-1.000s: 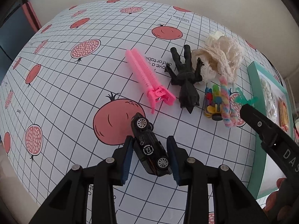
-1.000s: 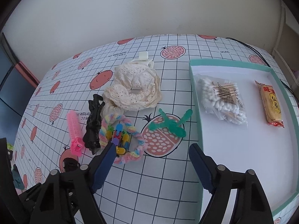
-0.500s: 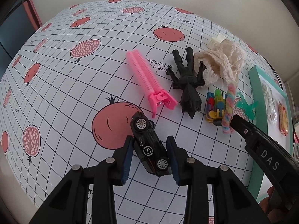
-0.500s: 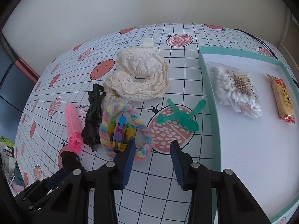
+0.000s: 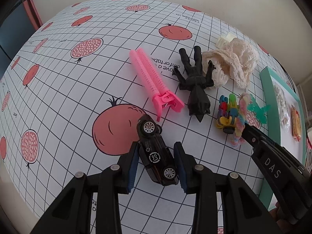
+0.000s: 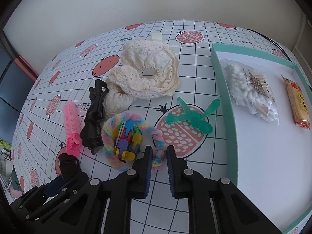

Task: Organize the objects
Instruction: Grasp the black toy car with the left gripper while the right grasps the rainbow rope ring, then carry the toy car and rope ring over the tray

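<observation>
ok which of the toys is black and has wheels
The black toy car, held between the left gripper fingers. The black figure is also black but has no wheels; the block vehicle is multicoloured.

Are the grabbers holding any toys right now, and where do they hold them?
The left gripper holds the black toy car by its sides. The right gripper pinches the near loop of the rainbow fuzzy ring.

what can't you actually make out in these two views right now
- Toy car, right wrist view: almost all hidden behind the left gripper.
- Snack packet print: too small to read in either view.
- Teal tray, left wrist view: cut off by the frame's edge and the right gripper.
</observation>
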A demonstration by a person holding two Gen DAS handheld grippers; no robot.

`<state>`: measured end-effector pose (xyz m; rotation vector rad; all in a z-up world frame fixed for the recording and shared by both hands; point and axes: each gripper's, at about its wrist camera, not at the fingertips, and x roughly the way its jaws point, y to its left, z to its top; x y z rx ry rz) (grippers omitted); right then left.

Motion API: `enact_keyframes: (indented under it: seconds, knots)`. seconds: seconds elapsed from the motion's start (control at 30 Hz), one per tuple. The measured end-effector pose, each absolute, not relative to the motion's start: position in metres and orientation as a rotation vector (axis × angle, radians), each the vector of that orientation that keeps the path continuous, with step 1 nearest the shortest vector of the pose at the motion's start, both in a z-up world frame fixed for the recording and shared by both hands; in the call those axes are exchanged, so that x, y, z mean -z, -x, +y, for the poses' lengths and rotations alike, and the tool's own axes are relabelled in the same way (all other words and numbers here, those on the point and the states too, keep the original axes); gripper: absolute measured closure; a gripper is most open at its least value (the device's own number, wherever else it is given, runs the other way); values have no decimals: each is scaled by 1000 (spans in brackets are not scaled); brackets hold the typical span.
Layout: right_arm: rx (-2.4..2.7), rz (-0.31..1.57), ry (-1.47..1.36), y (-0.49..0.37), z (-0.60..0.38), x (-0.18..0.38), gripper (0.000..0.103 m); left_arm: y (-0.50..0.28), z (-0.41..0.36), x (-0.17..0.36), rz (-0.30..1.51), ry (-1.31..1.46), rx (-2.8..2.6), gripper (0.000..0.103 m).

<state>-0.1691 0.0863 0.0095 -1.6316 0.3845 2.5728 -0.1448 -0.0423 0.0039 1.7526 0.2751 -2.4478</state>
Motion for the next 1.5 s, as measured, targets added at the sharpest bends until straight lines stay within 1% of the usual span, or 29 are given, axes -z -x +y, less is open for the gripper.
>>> enact_keyframes:
  seconds: [0.03, 0.27, 0.37, 0.4, 0.73, 0.93, 1.03, 1.2, 1.5]
  knots:
    - [-2571, 393, 1630, 169, 88, -9, 90, 145, -42, -4, 274, -1752, 2449, 66]
    - [-2572, 470, 1625, 166, 95, -9, 92, 145, -43, -2, 290, -1747, 2456, 67]
    - [-2583, 509, 1611, 165, 98, -12, 92, 146, -44, -2, 306, -1747, 2457, 69]
    - [-2590, 512, 1602, 165, 98, -14, 92, 146, -44, -2, 309, -1746, 2456, 72]
    - [-2642, 527, 1535, 162, 101, -38, 92, 151, -46, -13, 343, -1705, 2515, 73]
    - [-2649, 548, 1538, 158, 104, -41, 92, 160, -25, -29, 325, -1676, 2534, 73]
    - [-2652, 552, 1532, 155, 109, -43, 92, 147, -38, -33, 333, -1667, 2535, 73]
    - [-2642, 572, 1498, 147, 128, -50, 92, 149, -31, -41, 329, -1632, 2577, 73]
    - [-2556, 625, 1419, 117, 191, -57, 93, 142, 16, -63, 306, -1612, 2717, 73]
